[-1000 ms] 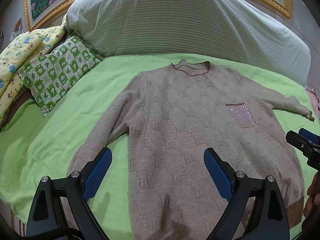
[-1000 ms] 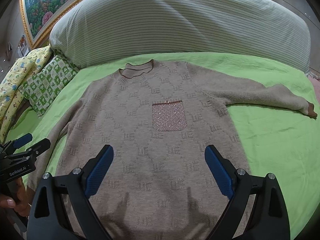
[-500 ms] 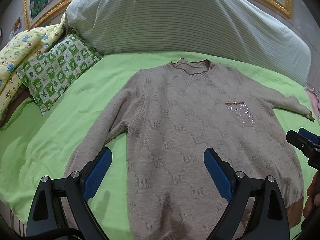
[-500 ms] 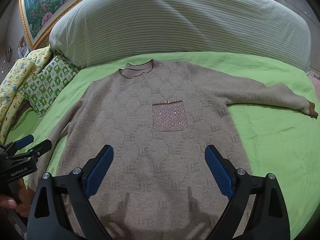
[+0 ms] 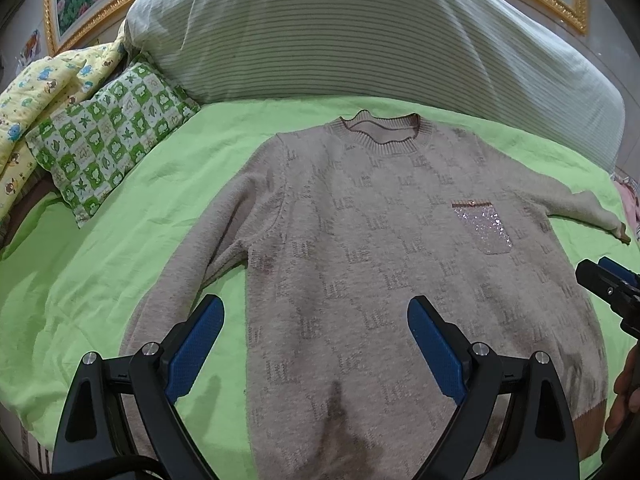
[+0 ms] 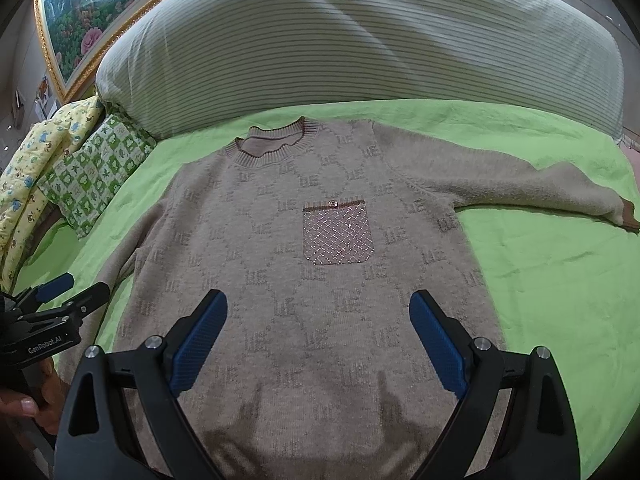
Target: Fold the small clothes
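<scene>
A beige sweater [image 5: 380,264] is lying flat, front up, on a green sheet [image 5: 120,240], collar toward 12 o'clock. The left gripper [image 5: 316,320] is hovering over its lower body with jaws spread wide, holding nothing; one blue pad is sitting over the near sleeve [image 5: 188,264], the other over the body. The right gripper [image 6: 318,316] is hovering wide too, empty, below the sparkly pocket [image 6: 336,236]. The far sleeve [image 6: 520,192] is stretching toward 3 o'clock. Bare sheet is lying open at 9 and 3 o'clock; a striped pillow [image 6: 360,40] is bounding 12 o'clock.
</scene>
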`<action>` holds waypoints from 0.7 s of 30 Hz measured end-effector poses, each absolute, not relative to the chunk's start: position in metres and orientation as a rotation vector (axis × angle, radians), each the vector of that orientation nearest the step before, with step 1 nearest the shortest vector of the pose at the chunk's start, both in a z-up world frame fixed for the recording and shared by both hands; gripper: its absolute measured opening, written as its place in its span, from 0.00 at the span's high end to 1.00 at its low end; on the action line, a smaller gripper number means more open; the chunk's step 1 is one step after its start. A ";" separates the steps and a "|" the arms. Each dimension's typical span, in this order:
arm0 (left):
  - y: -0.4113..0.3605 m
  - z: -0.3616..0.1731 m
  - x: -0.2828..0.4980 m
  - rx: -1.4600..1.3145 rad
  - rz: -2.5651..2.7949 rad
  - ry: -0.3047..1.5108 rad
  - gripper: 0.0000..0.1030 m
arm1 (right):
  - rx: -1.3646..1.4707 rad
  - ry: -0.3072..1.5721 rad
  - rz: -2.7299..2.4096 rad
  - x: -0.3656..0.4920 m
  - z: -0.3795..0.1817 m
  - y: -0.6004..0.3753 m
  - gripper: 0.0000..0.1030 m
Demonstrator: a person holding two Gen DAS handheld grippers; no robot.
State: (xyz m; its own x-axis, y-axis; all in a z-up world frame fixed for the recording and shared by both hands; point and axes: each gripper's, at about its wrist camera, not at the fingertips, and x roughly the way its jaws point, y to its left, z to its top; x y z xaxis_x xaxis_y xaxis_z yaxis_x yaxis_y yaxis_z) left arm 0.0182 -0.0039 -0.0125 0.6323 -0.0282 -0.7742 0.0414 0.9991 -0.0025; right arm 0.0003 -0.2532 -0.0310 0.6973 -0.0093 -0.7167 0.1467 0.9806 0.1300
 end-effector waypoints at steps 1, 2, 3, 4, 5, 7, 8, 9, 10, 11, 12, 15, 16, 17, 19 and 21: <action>-0.005 -0.013 0.019 0.014 -0.042 0.886 0.09 | 0.187 0.794 -0.088 0.001 -0.031 -0.255 0.10; -0.005 -0.014 0.021 0.009 -0.045 0.889 0.09 | 0.189 0.793 -0.090 0.002 -0.031 -0.256 0.10; -0.006 -0.015 0.022 0.005 -0.049 0.894 0.09 | 0.191 0.793 -0.092 0.003 -0.030 -0.258 0.10; -0.007 -0.016 0.025 0.007 -0.048 0.895 0.09 | 0.197 0.795 -0.097 0.004 -0.031 -0.262 0.10; -0.008 -0.016 0.027 0.014 -0.045 0.893 0.09 | 0.206 0.796 -0.100 0.005 -0.032 -0.266 0.10; -0.010 -0.017 0.033 0.016 -0.045 0.895 0.09 | 0.225 0.797 -0.113 0.006 -0.033 -0.275 0.10; -0.012 -0.018 0.036 0.019 -0.043 0.895 0.09 | 0.236 0.796 -0.124 0.006 -0.033 -0.282 0.10; -0.013 -0.018 0.040 0.026 -0.039 0.894 0.09 | 0.244 0.794 -0.139 0.006 -0.034 -0.289 0.10; -0.015 -0.019 0.045 0.032 -0.036 0.895 0.09 | 0.250 0.793 -0.157 0.006 -0.034 -0.298 0.10; -0.016 -0.019 0.048 0.024 -0.041 0.897 0.09 | 0.258 0.790 -0.173 0.006 -0.034 -0.307 0.10; -0.018 -0.020 0.054 0.022 -0.042 0.902 0.09 | 0.268 0.785 -0.190 0.006 -0.034 -0.317 0.10; -0.021 -0.021 0.068 0.018 -0.045 0.911 0.09 | 0.312 0.770 -0.255 0.005 -0.034 -0.354 0.10; -0.022 -0.022 0.073 0.017 -0.045 0.915 0.09 | 0.338 0.760 -0.284 0.005 -0.033 -0.371 0.10; -0.024 -0.024 0.079 0.016 -0.044 0.920 0.09 | 0.366 0.749 -0.320 0.004 -0.033 -0.389 0.10; -0.026 -0.026 0.092 0.010 -0.042 0.931 0.09 | 0.429 0.726 -0.387 0.001 -0.032 -0.427 0.10; -0.028 -0.030 0.108 -0.006 -0.043 0.949 0.09 | 0.493 0.697 -0.453 -0.002 -0.030 -0.461 0.10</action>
